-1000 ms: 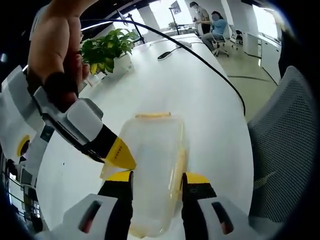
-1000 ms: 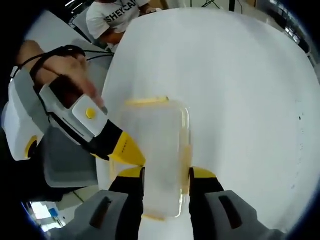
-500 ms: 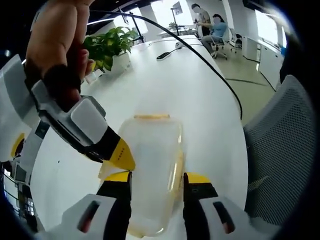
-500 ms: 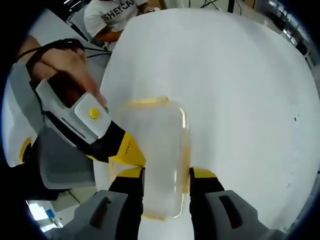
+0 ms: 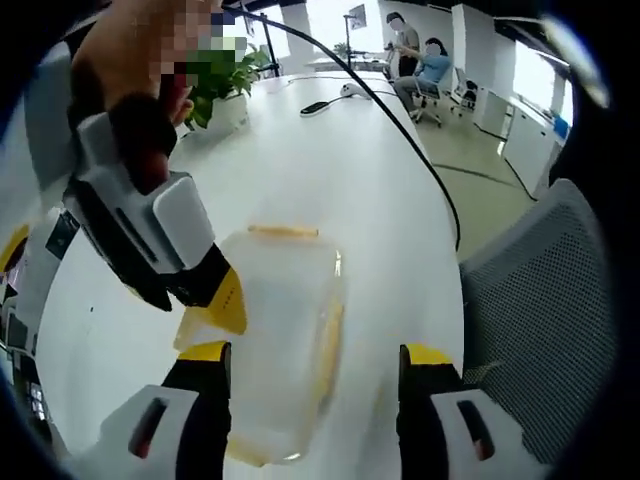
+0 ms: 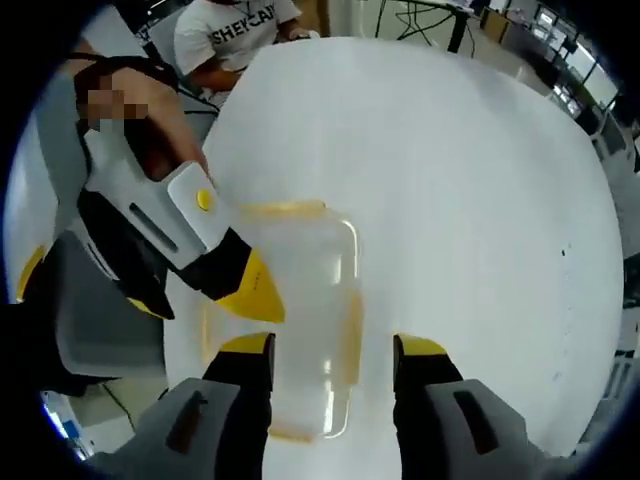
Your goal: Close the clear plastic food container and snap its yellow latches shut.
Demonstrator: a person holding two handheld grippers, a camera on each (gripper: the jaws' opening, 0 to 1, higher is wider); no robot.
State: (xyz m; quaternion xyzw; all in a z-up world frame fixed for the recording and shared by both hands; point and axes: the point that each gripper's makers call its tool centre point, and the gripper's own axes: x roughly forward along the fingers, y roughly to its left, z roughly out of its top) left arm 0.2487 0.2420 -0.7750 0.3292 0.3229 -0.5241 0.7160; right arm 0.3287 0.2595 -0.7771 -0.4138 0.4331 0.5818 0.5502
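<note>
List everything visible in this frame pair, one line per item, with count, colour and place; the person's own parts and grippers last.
Food container: one, clear plastic with yellow latches, on the table between each gripper's jaws.
Table: one, white, long, under the container.
Potted plant: one, green, far left on the table in the left gripper view.
Cable: one, black, trailing across the table.
Office chair: one, grey mesh, beside the table at right of the left gripper view.
Seated people: two, at the far end of the room.
Person in white T-shirt: one, at the table's far edge in the right gripper view.
Hand: one, holding the left gripper.
Left gripper: white, black and yellow, jaws open astride the container.
Right gripper: same colours, jaws open astride the container.
</note>
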